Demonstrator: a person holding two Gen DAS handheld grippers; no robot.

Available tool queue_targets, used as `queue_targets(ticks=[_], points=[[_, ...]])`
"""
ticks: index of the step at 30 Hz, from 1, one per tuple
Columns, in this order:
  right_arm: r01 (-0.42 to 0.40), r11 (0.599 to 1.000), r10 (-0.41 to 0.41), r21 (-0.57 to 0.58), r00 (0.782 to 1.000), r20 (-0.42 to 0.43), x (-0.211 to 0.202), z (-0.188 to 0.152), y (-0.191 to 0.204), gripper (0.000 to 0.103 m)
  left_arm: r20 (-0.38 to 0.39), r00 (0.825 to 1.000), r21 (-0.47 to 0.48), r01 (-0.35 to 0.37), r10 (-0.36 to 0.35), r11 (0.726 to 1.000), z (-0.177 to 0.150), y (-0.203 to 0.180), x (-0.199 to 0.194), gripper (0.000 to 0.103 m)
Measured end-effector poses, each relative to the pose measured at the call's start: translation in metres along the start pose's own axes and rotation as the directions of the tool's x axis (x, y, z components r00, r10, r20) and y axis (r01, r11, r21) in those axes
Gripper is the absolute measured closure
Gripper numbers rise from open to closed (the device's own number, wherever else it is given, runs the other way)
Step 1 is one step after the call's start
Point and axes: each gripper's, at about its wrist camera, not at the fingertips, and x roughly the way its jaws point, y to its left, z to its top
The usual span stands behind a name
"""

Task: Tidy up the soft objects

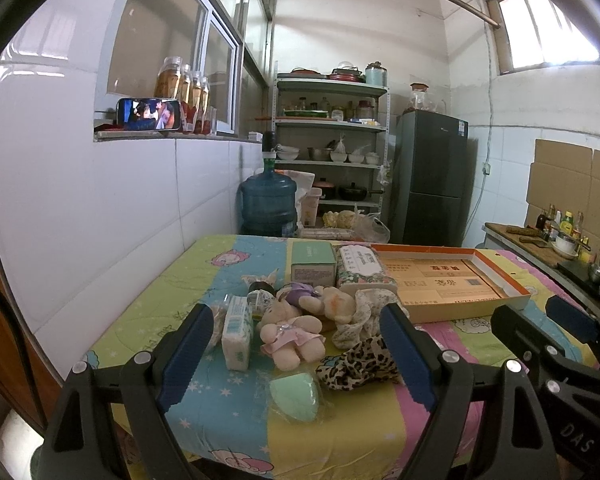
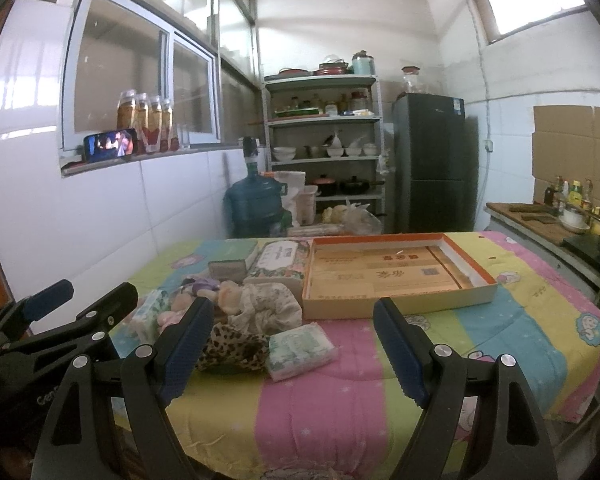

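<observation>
Left gripper: jaws wide apart, nothing between the pads; it hangs above the near edge of the quilt.
Tissue pack, left: stands on edge just beside the left finger's tip, next to the bears.
Small bottle: behind that pack, half hidden.
Pink-dressed bear: lies in the middle of the pile, head towards the far side.
Purple toy: behind the pink bear, touching the cream bear.
Green sponge: in a clear wrapper, nearest the camera, apart from the pile.
Floral cloth: crumpled, resting against the cream bear.
Leopard cloth: bunched just in front of the floral cloth, beside the right finger.
Green box: behind the pile, next to a flowered wipes pack.
Orange-rimmed tray: shallow, open, right of the pile; printed cardboard lines its floor.
Tissue pack, right: flat on the quilt, touching the leopard cloth.
Right gripper: jaws wide apart, gripping nothing, above the quilt's pink stripe.
</observation>
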Motion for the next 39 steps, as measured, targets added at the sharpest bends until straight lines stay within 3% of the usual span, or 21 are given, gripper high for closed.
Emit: queue_targets(ticks=[16,23,34,35,38,39], points=[[-0.066,0.998,0.065,-0.003,0.996,-0.061,0.025,-0.011,0.002,0.019,-0.027,0.999,-0.057,-0.019,0.017,0.998,-0.009,0.023,0.021,0.017],[-0.153,0.987,0.144,-0.049,0.979,-0.145,0.063,-0.030,0.010,0.019,-0.029,0.999,-0.091,-0.035,0.032,0.995,-0.022,0.052,0.036,0.017],[-0.263,0.957,0.234,-0.124,0.949,-0.212,0.119,-0.041,0.030,0.022,-0.098,0.995,-0.138,-0.003,-0.010,0.990,-0.044,0.082,0.061,0.017],[-0.281,0.952,0.250,-0.123,0.943,-0.222,0.123,-0.042,0.031,0.024,-0.102,0.995,-0.135,0.006,-0.020,0.991,-0.045,0.081,0.063,0.017],[-0.331,0.938,0.296,-0.100,0.918,-0.263,0.135,-0.043,0.033,0.056,-0.115,0.992,-0.120,0.044,-0.058,0.992,-0.049,0.075,0.068,0.017],[-0.342,0.936,0.306,-0.089,0.910,-0.280,0.139,-0.044,0.033,0.071,-0.120,0.990,-0.112,0.054,-0.068,0.992,-0.051,0.072,0.068,0.017]])
